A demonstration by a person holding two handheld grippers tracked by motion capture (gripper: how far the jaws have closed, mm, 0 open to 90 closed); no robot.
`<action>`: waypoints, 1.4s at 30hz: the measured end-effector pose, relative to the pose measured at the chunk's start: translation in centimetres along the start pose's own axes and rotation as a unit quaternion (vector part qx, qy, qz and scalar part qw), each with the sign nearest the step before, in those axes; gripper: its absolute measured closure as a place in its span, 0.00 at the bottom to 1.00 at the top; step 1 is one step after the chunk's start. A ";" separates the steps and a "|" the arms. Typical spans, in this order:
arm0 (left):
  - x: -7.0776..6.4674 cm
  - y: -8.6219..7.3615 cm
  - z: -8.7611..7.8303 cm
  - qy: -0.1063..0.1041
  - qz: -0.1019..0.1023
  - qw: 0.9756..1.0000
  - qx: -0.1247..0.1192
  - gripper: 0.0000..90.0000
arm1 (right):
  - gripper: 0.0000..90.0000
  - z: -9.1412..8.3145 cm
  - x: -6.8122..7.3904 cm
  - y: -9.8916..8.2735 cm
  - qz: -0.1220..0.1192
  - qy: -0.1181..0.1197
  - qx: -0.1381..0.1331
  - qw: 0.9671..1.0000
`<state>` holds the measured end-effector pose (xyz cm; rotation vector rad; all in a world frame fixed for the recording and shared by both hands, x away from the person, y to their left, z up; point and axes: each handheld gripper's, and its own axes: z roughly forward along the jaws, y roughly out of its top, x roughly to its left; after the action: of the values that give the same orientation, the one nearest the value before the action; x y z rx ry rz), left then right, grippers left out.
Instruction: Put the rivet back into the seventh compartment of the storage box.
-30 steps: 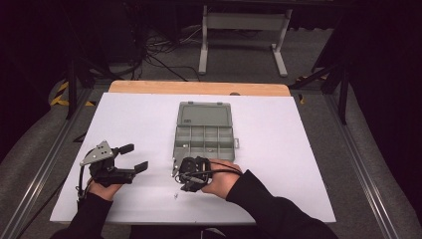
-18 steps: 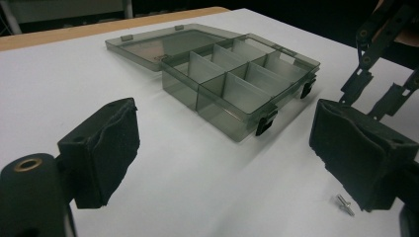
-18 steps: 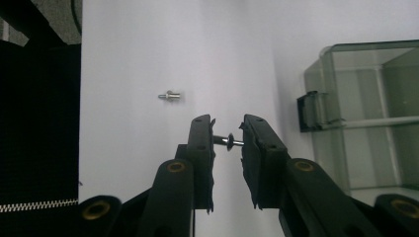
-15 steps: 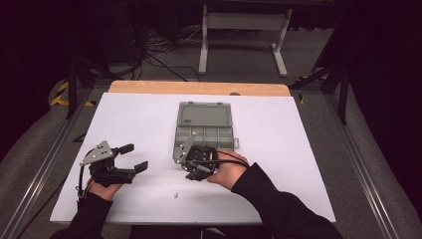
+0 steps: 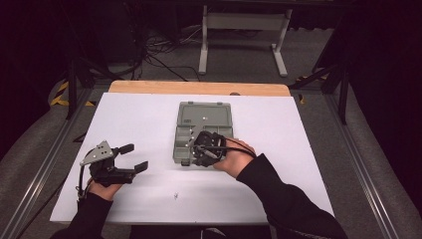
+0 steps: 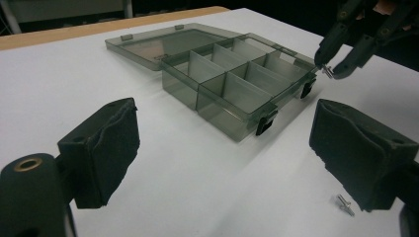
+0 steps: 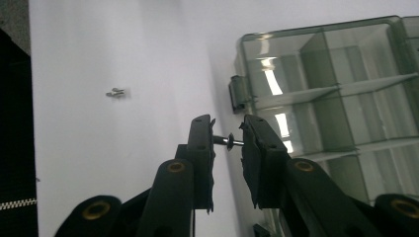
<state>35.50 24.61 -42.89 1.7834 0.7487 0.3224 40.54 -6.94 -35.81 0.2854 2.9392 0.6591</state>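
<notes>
the right gripper (image 7: 228, 140) has its jaws drawn nearly together on a small screw (image 7: 229, 141), which lies crosswise between the two pads, pinched end to end. in the left gripper view that same gripper (image 6: 330, 70) hangs above the near right corner of the box with the screw (image 6: 327, 72) at its tips. in the high view it sits over the near edge of the grey compartment box (image 5: 199, 130), which lies open on the white table (image 5: 298, 149) with its lid (image 5: 204, 113) flat behind it and its black latches (image 6: 266, 123) facing the person. the left gripper (image 5: 133, 158) rests well to the left of the box, jaws spread wide with nothing between them. a second screw (image 5: 175, 195) lies loose on the table near the person's edge, between the two hands.
</notes>
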 end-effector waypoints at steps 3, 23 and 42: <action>0.0 0.0 0.0 0.000 0.000 1.000 0.000 0.14 | 0.83 -0.3 -1.0 -0.3 0.009 -0.008 -0.002 1.000; 0.0 0.0 0.0 0.000 0.001 1.000 0.000 0.14 | 0.83 -0.6 -4.7 -1.8 0.058 -0.042 -0.001 0.997; 0.0 0.0 0.0 0.000 0.001 1.000 0.001 0.14 | 0.83 1.7 -6.1 -3.0 0.084 -0.038 0.026 0.995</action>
<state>35.52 24.63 -42.90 1.7856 0.7476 0.3244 46.29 -10.14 -38.21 0.5548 2.8843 0.5767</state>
